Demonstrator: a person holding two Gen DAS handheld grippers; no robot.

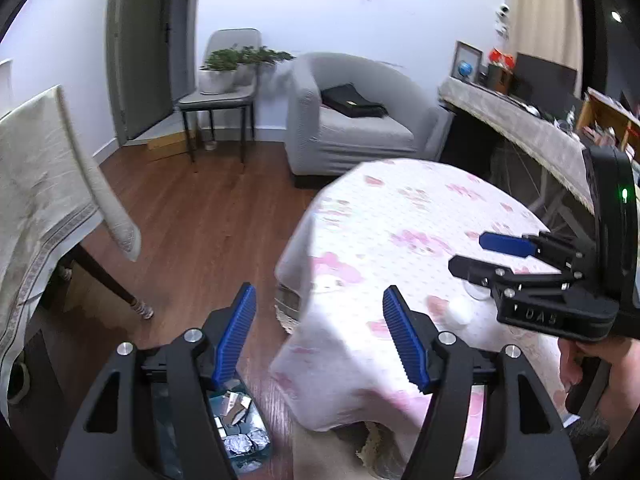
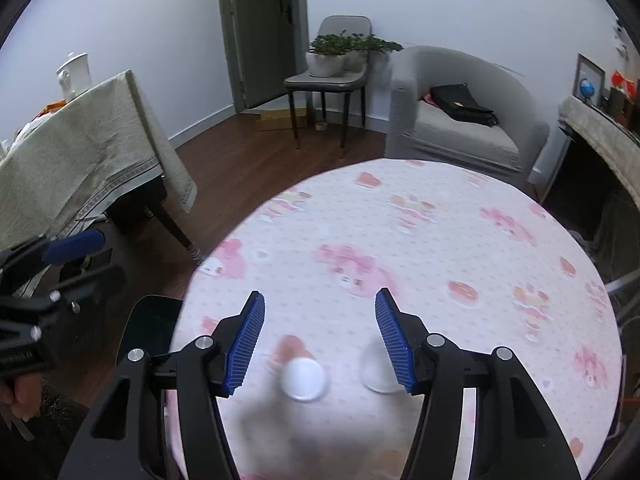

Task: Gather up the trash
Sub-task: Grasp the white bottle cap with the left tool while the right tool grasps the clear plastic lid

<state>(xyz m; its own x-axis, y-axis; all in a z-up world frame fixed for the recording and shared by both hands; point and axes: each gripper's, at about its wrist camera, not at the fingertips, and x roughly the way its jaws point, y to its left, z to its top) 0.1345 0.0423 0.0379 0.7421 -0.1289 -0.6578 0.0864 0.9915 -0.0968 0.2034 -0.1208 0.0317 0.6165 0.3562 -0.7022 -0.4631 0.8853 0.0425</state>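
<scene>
A small white cup [image 2: 303, 378] stands on the round table's pink flowered cloth [image 2: 420, 240]. A clear, blurred cup [image 2: 376, 372] stands just to its right. My right gripper [image 2: 320, 320] hovers over them, open, its blue pads touching neither. From the left wrist view the right gripper [image 1: 468, 252] reaches in from the right above the white cup [image 1: 460, 310]. My left gripper [image 1: 320, 336] is open and holds nothing, at the table's left edge. Below it a bin [image 1: 240, 432] on the floor holds several crumpled foil scraps. In the right wrist view the left gripper [image 2: 104, 256] shows at the far left.
A second table with a beige cloth [image 1: 40, 200] stands at the left, with wooden floor [image 1: 192, 216] between it and the round table. A grey armchair [image 1: 352, 120], a chair with potted plants [image 1: 224, 76] and a long covered bench [image 1: 520, 128] line the back and right.
</scene>
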